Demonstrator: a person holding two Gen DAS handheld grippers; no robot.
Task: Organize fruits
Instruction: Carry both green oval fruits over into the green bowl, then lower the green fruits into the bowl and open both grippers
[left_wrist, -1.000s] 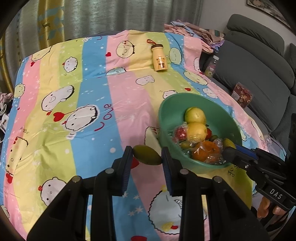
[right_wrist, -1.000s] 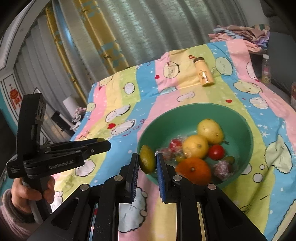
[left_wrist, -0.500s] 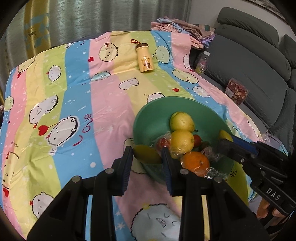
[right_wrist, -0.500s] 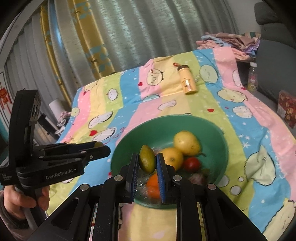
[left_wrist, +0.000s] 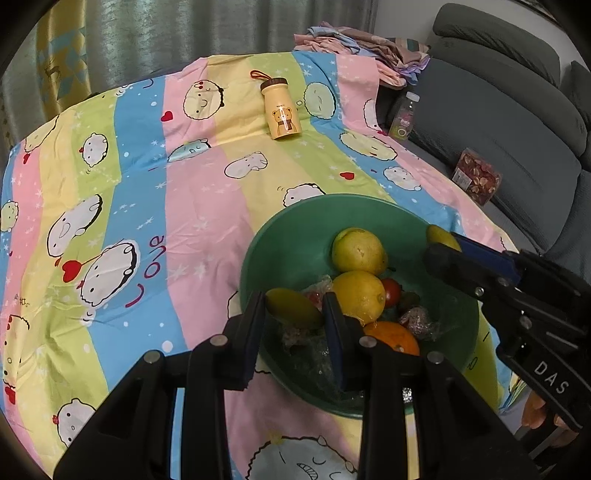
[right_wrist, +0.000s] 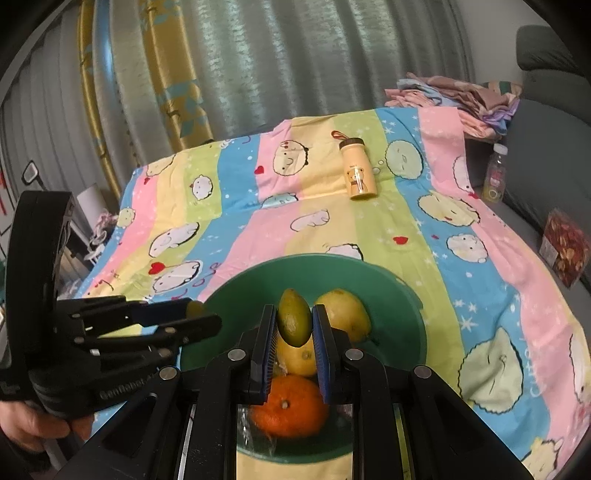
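Presently, findings by item:

Left gripper (left_wrist: 294, 314): jaws narrowly parted and pressed on a small green mango (left_wrist: 293, 308) lying crosswise between the pads, over the bowl's rim at its 8 o'clock.
Right gripper (right_wrist: 294, 332): jaws drawn in tight on a second green mango (right_wrist: 293, 322), held on end, above the bowl's contents.
Cross-check: in the left wrist view the right gripper enters from 3 o'clock with its yellow-green fruit at the tips; in the right wrist view the left gripper enters from 9 o'clock, a hand (right_wrist: 35, 424) under its grip.
Green bowl (left_wrist: 291, 236): sits on the bedsheet, holding a pear (left_wrist: 358, 251), a lemon (left_wrist: 359, 295), an orange (left_wrist: 393, 338), a small red tomato (left_wrist: 391, 291) and some plastic-wrapped pieces (left_wrist: 417, 319); what these are cannot be told.
Striped cartoon bedsheet (left_wrist: 129, 184): covers the surface under the bowl.
Yellow bear bottle (left_wrist: 281, 110): lying on the sheet at 12 o'clock, well apart from the bowl.
Grey sofa (left_wrist: 498, 122): at 2 o'clock, bearing a clear plastic bottle (left_wrist: 402, 118) and a red patterned box (left_wrist: 476, 181).
Folded cloths (left_wrist: 362, 40): stacked at the sheet's far corner.
Curtains (right_wrist: 258, 66): behind, at 12 o'clock.
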